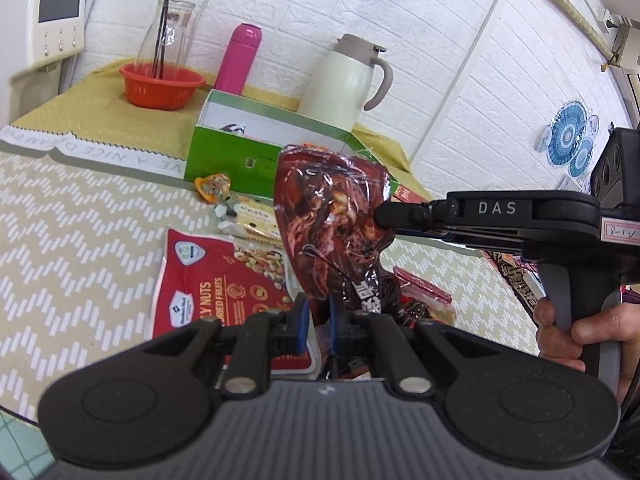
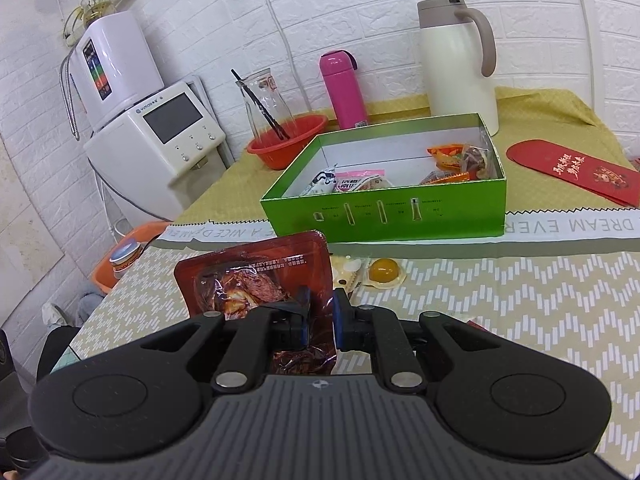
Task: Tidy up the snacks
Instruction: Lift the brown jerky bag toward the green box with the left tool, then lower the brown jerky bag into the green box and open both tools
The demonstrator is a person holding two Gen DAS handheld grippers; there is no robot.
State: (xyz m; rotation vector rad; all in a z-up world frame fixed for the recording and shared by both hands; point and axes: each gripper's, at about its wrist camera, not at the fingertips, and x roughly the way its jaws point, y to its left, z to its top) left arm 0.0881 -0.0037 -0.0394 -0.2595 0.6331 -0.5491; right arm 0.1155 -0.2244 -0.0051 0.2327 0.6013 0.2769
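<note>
I hold one dark red vacuum-sealed meat snack pouch (image 1: 332, 216) between both tools, above the zigzag-patterned tablecloth (image 1: 80, 216) and short of the green box (image 2: 384, 212). My left gripper (image 1: 318, 320) is clenched on the pouch's lower edge; my right gripper (image 2: 320, 312) is clamped on its side, blue pads (image 2: 305, 320) pressing the film.

Procedure, as I judge it: the pouch needs only one carrier. I release one tool first, confirm the other grip does not slip on the slick film, then carry the pouch over the box's near wall and lower it onto the free floor in the middle before opening. I keep the pouch flat so it does not snag on the box's rim.

View differences: the right wrist camera shows the box interior, with white-wrapped packets (image 2: 344, 182) at the left and orange packets (image 2: 456, 160) in the right corner. The left wrist camera sees only a sliver of that interior. Instead it shows what remains on the table: a red mixed-nuts bag (image 1: 216, 276) lying flat, a small cereal bar (image 1: 256, 220), an orange jelly cup (image 1: 214, 188) and more wrappers (image 1: 424, 296) under the pouch. It also shows my right hand (image 1: 568, 332) on the handle.
</note>
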